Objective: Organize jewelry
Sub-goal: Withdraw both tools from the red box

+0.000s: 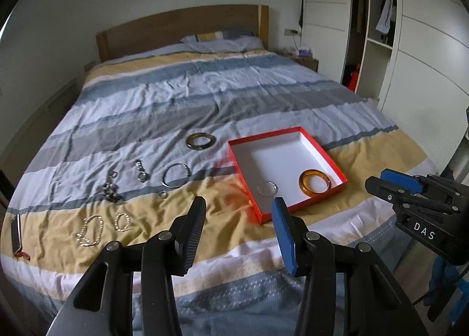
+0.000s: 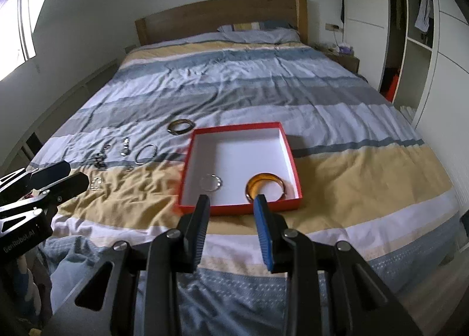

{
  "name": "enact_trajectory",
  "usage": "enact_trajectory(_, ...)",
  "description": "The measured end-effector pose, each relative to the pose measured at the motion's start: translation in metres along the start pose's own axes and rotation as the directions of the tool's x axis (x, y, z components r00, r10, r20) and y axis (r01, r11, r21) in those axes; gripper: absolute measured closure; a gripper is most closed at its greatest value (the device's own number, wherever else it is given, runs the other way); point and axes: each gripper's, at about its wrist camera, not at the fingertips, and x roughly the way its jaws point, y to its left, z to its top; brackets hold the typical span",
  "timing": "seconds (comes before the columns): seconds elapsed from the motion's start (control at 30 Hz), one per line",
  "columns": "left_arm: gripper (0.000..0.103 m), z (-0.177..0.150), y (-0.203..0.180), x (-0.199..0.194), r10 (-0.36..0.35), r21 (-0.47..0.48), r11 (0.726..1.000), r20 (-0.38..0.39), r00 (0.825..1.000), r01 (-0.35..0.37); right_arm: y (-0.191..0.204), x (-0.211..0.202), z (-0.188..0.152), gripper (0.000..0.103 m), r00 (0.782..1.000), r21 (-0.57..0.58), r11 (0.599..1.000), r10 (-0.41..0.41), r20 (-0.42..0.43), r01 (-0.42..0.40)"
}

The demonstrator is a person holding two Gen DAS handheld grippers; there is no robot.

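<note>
Hovering left gripper (image 1: 239, 210), red box (image 1: 322, 154) rim, bare quilt (image 1: 205, 93) beyond

Ahead of the left gripper (image 1: 239, 204) and a little to its right, an open box (image 1: 322, 147) lies on the bed (image 1: 263, 87). In the box's near end sit two pieces: a thin ring bracelet (image 1: 267, 188) on the left, a thick bangle (image 1: 315, 186) to its right. Left of the box, on the cover, lie a broad bangle (image 1: 200, 141) farthest off, then a hoop bangle (image 1: 176, 175), a small ring (image 1: 163, 194), a link bracelet (image 1: 141, 170) and a tangle of chains (image 1: 110, 188). Nearest the gripper, to its left, two chain bracelets (image 1: 89, 230) lie side by side
</note>
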Motion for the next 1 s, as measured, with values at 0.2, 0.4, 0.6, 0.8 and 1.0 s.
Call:
enact_trajectory(0.2, 0.054, -0.009, 0.006, -0.038, 0.023, -0.016, 1.0, 0.049, 0.999, -0.022, 0.018, -0.023, -0.006, 0.073, 0.999, -0.02, 1.0, 0.021, 0.025, -0.02)
enact_trajectory(0.4, 0.054, -0.018, 0.013, -0.069, 0.049, -0.034, 0.998, 0.088, 0.995, -0.046, 0.03, -0.039, -0.013, 0.073, 0.998, -0.041, 0.998, 0.041, 0.04, -0.04)
enact_trajectory(0.6, 0.053, -0.026, 0.013, -0.09, 0.064, -0.047, 0.997, 0.111, 0.992, -0.059, 0.035, -0.054, -0.019, 0.073, 0.997, -0.055, 0.997, 0.057, 0.056, -0.054)
enact_trajectory(0.8, 0.053, -0.03, 0.008, -0.102, 0.069, -0.039, 0.997, 0.127, 0.99, -0.064, 0.037, -0.068, -0.025, 0.073, 0.995, -0.062, 0.996, 0.067, 0.075, -0.062)
enact_trajectory(1.0, 0.053, -0.032, 0.003, -0.11, 0.073, -0.027, 0.997, 0.141, 0.987, -0.07, 0.036, -0.079, -0.03, 0.073, 0.994, -0.061, 0.996, 0.069, 0.088, -0.064)
